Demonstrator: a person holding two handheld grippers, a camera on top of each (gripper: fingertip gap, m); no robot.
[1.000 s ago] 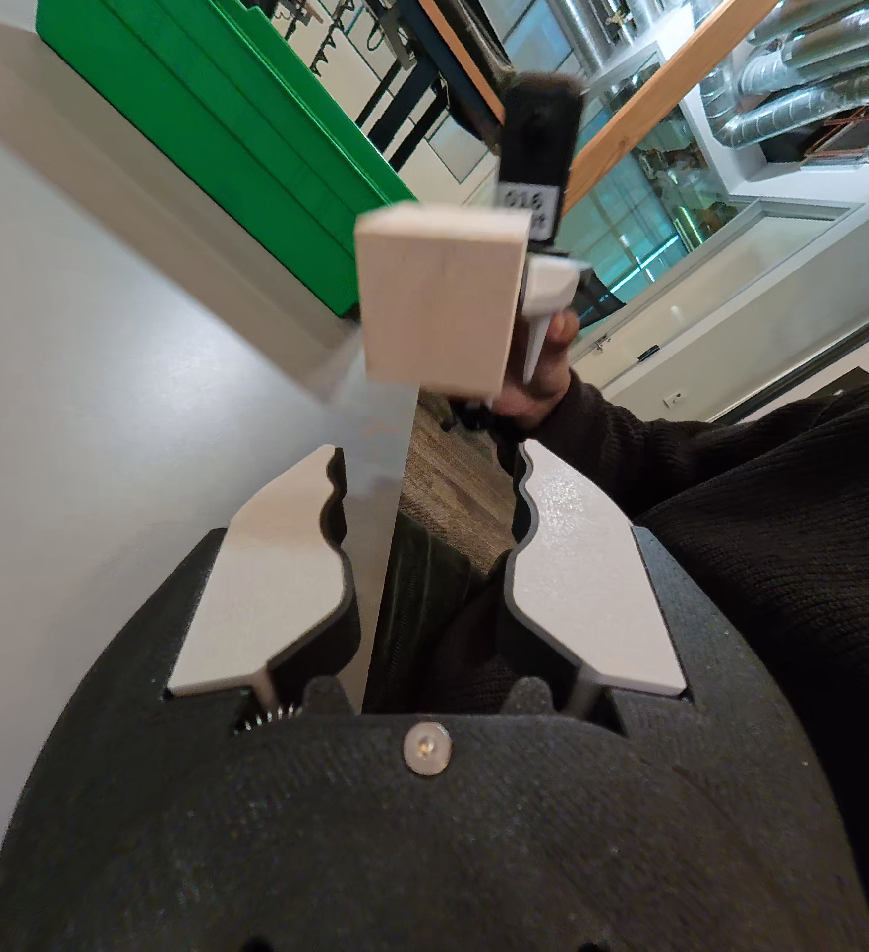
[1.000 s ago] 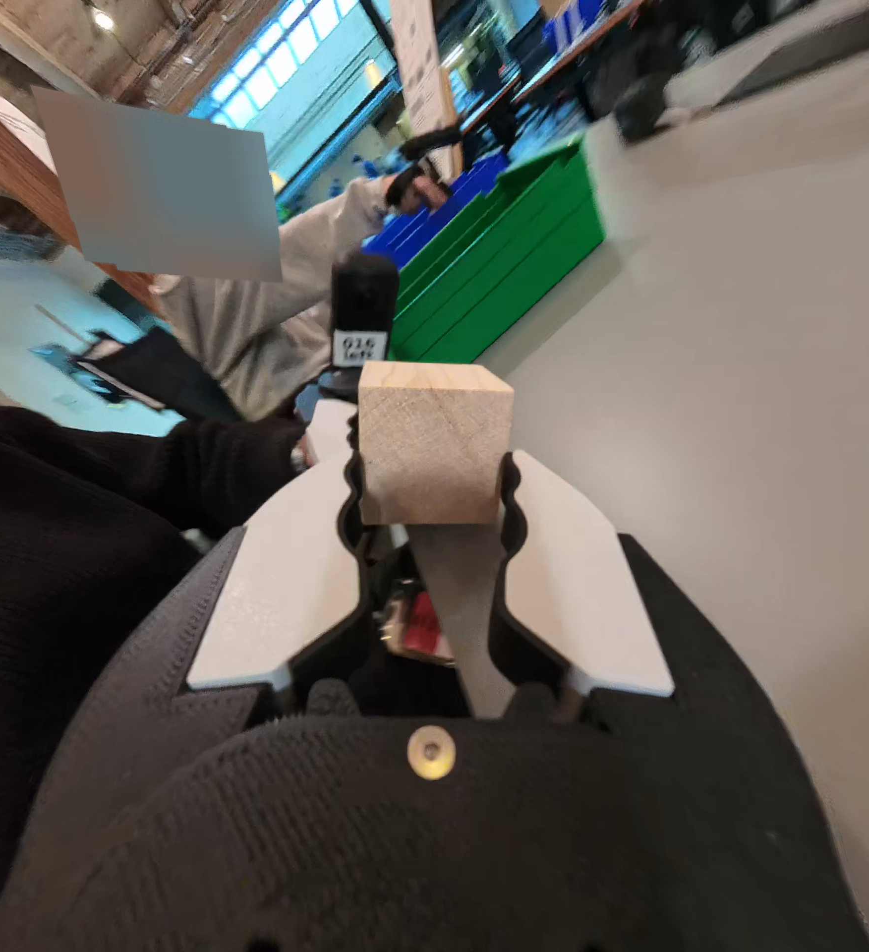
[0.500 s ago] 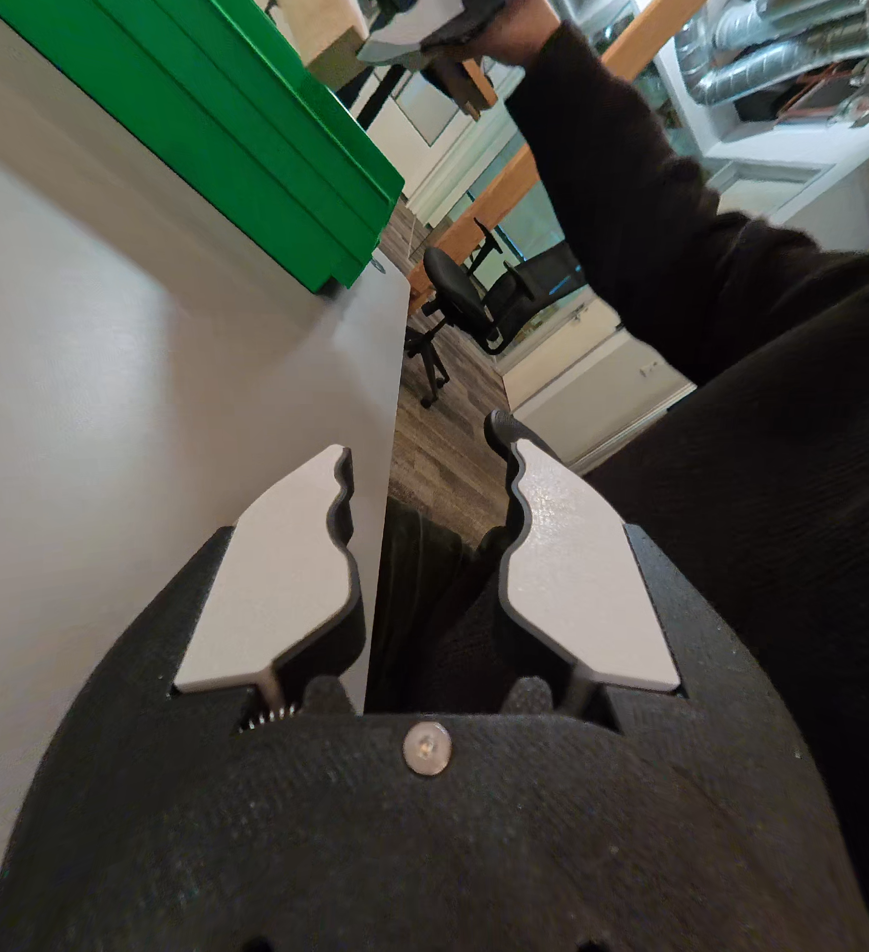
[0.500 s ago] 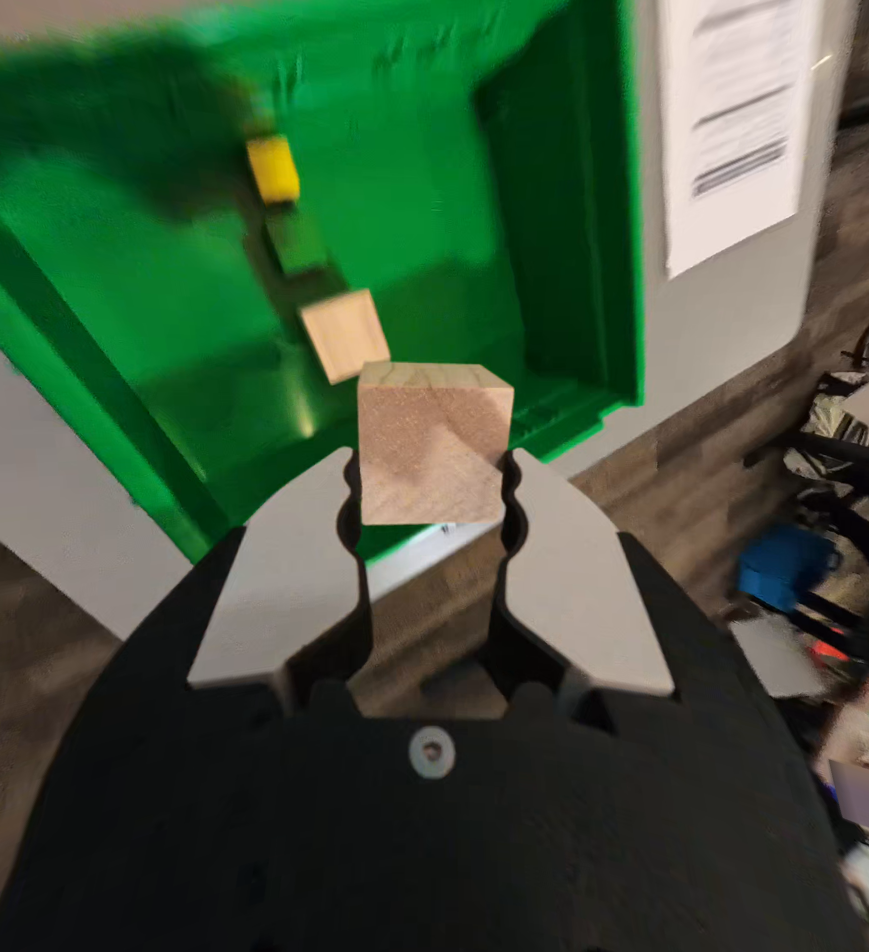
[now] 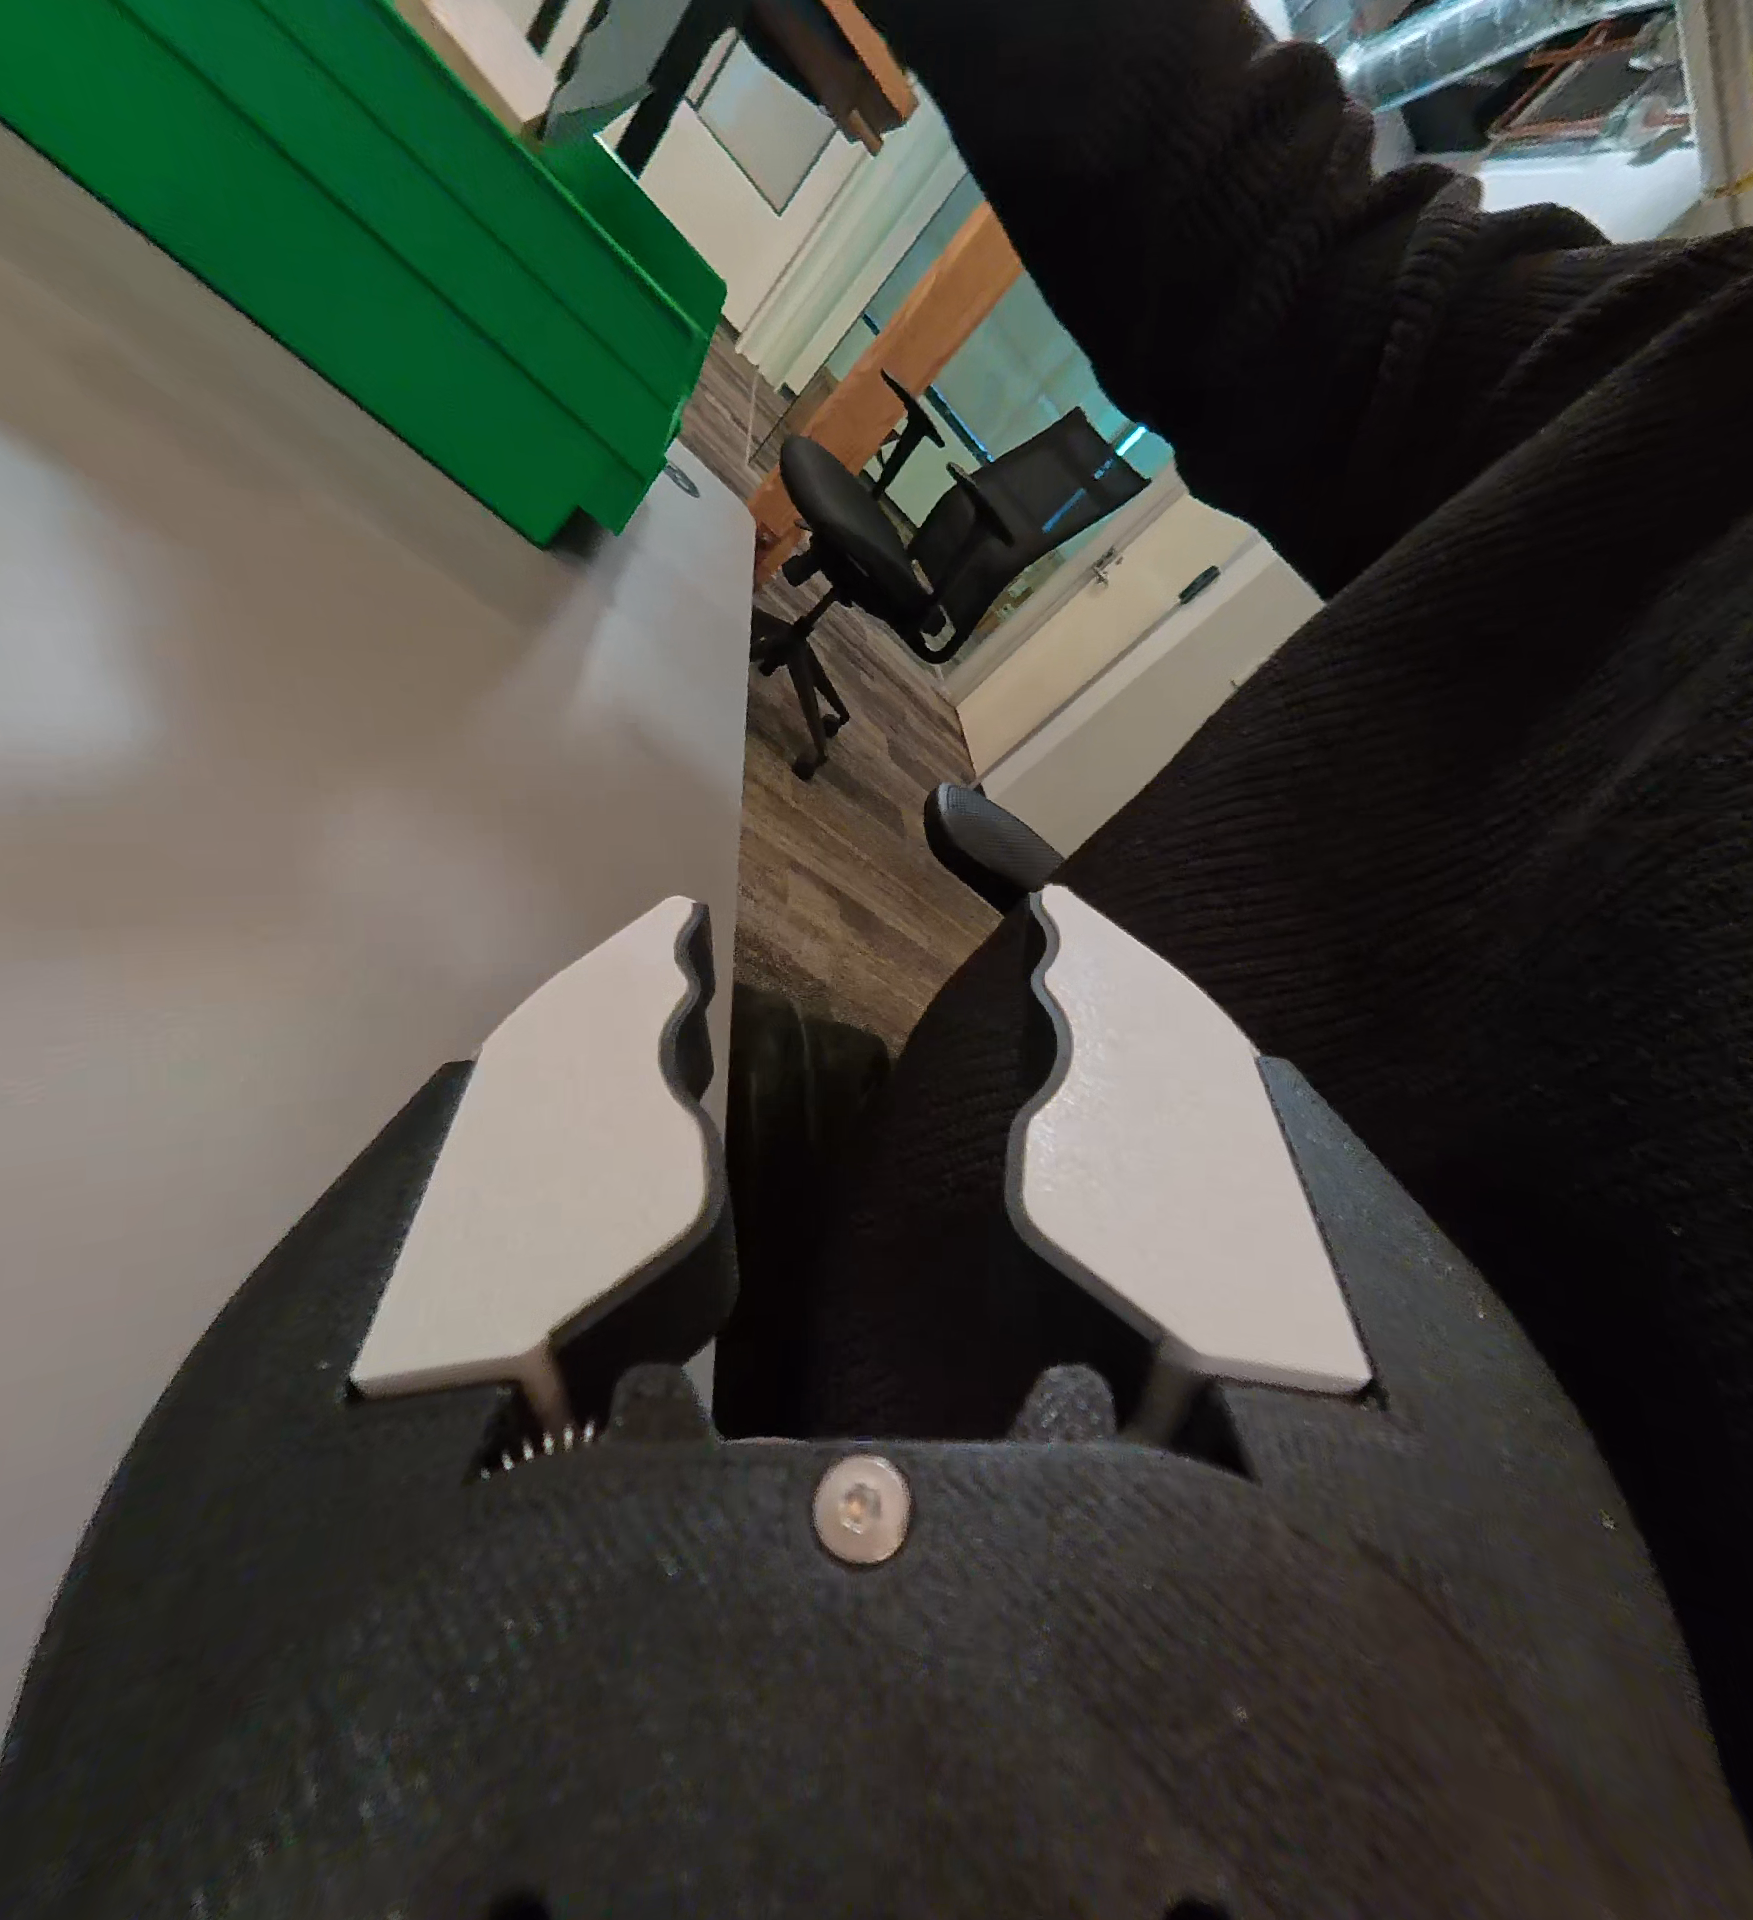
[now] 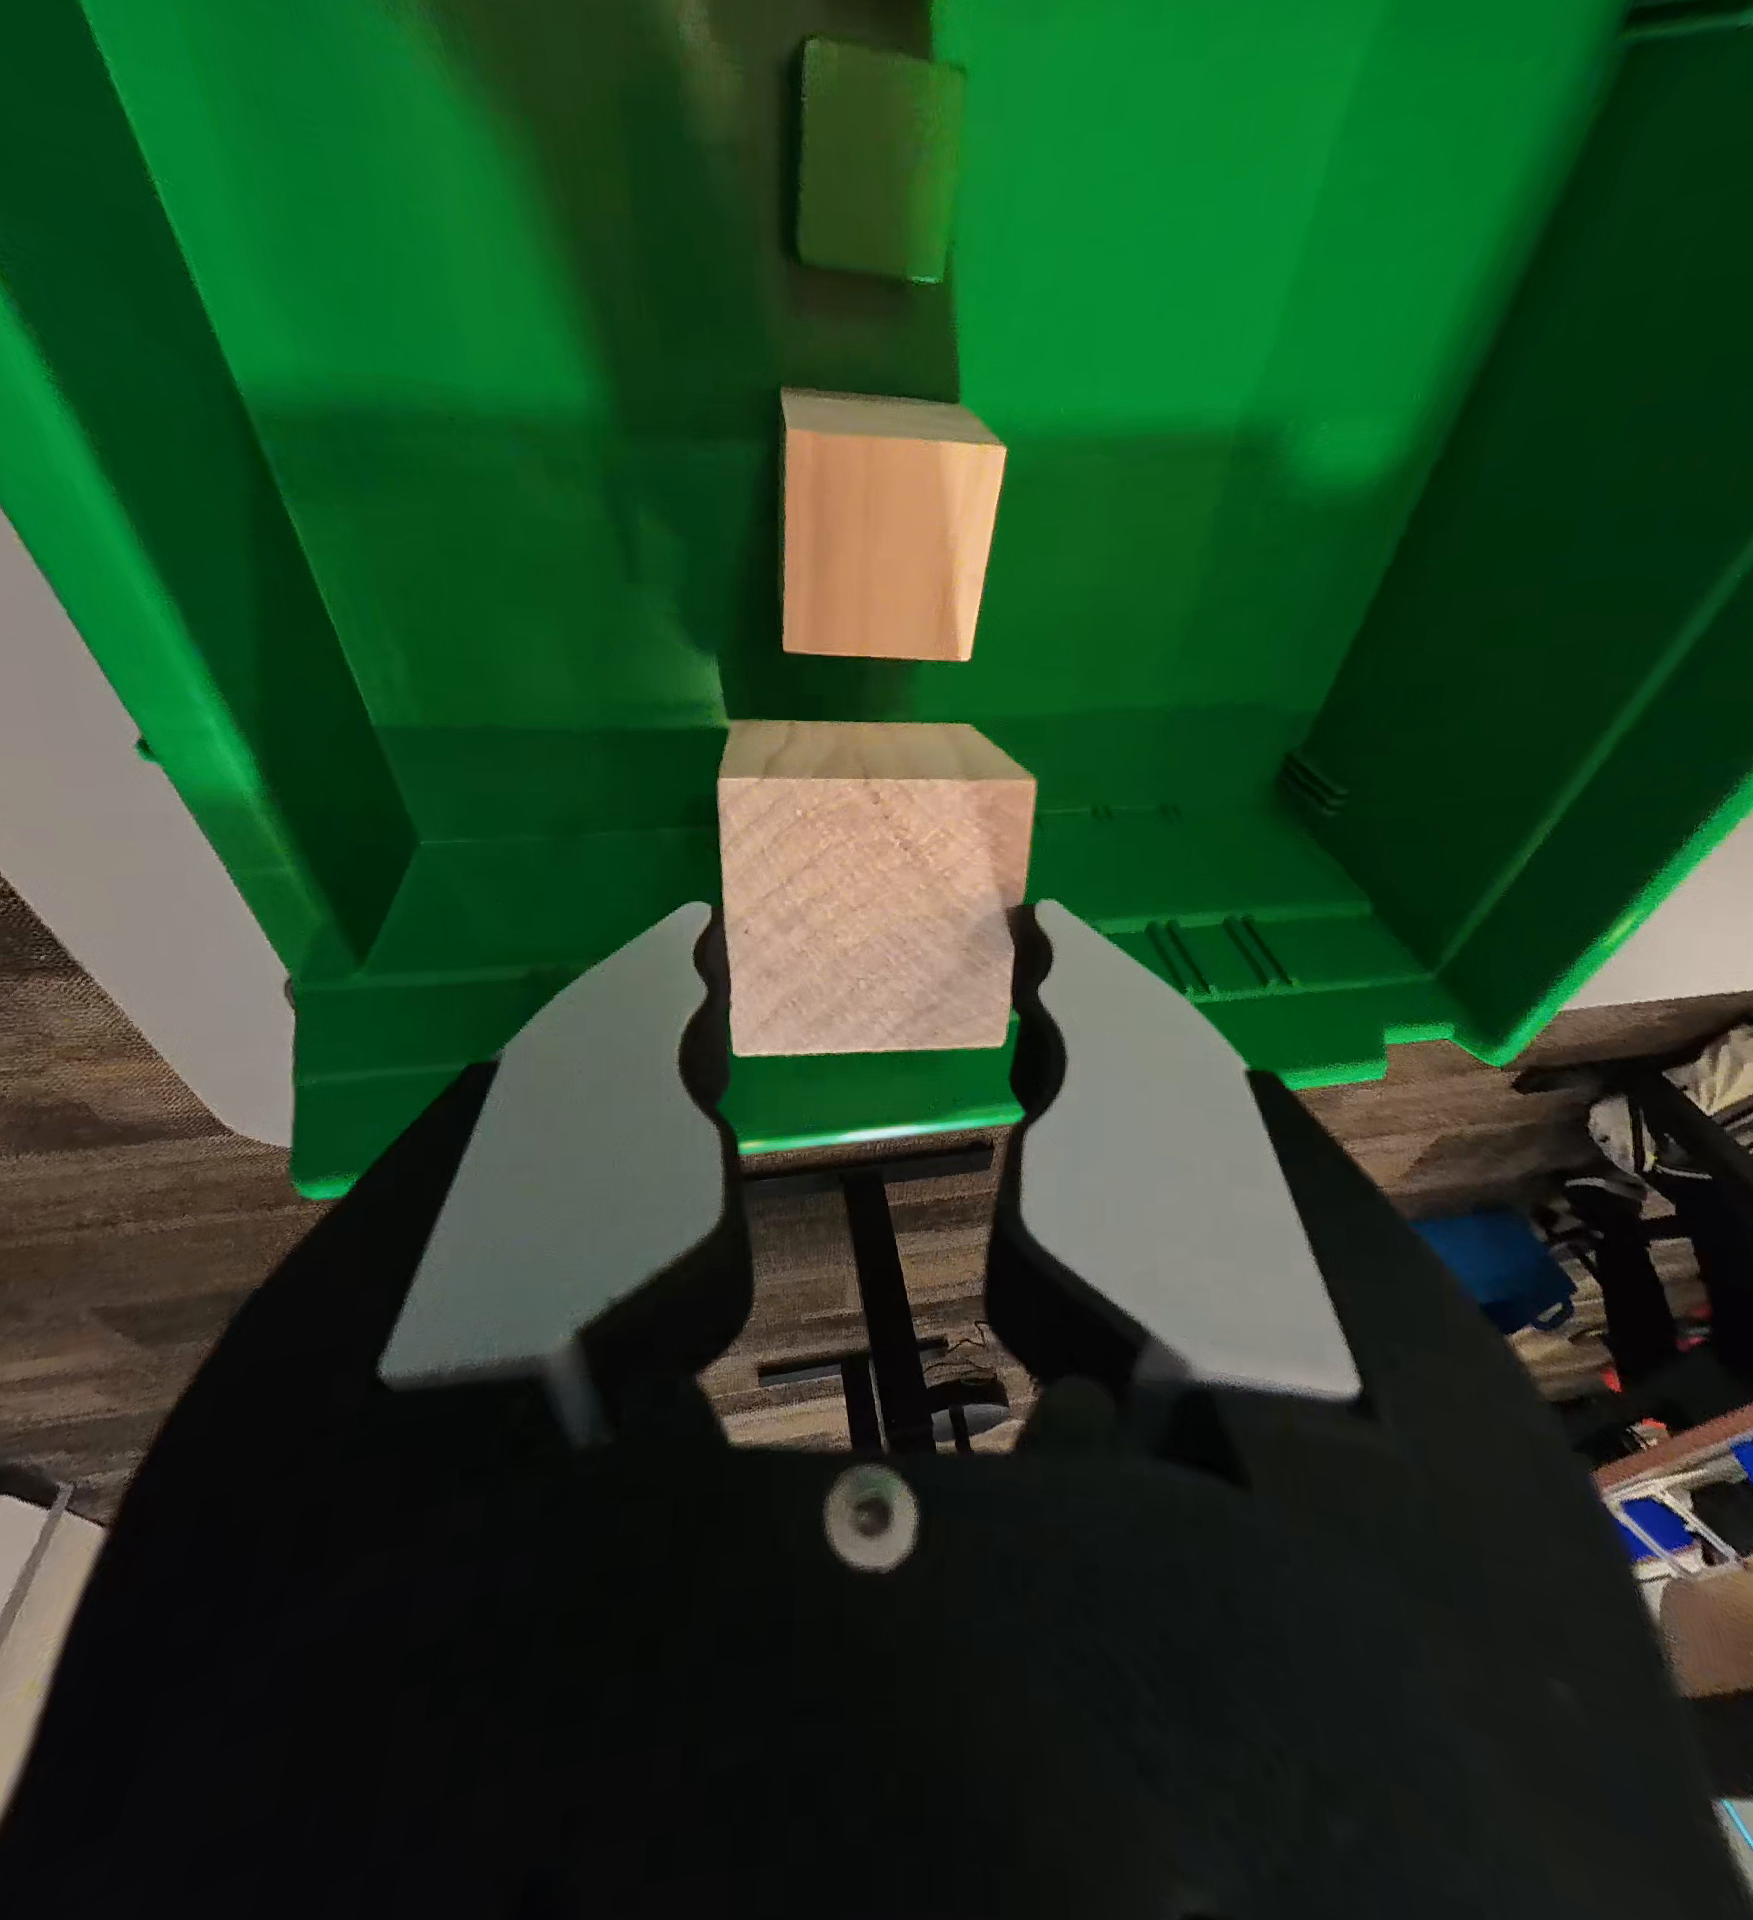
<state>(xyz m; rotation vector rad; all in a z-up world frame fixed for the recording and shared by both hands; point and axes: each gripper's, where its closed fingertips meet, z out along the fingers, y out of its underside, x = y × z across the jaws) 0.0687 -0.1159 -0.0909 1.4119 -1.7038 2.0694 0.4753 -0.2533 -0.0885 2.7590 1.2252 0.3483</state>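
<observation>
Right claw (image 6: 867, 914) clamped on wooden cube (image 6: 872, 894) above green bin (image 6: 436, 520) holding second cube (image 6: 887, 525); left claw (image 5: 867, 914) parted, empty, beside desk (image 5: 228, 779); keep grip level.

Grey-brown wood-look plank floor (image 5: 841, 831) underfoot. White tabletop (image 5: 228, 831), smooth and glossy, with soft light patches. Black swivel office chair (image 5: 882, 540) on castors beyond the table edge. Behind it an orange wooden beam (image 5: 913, 322) and teal-tinted glass panels (image 5: 1038, 343) (bright with daylight). Silver ducts (image 5: 1454, 52) overhead. Blue bins (image 6: 1495, 1273) and dark clutter on the floor.
</observation>
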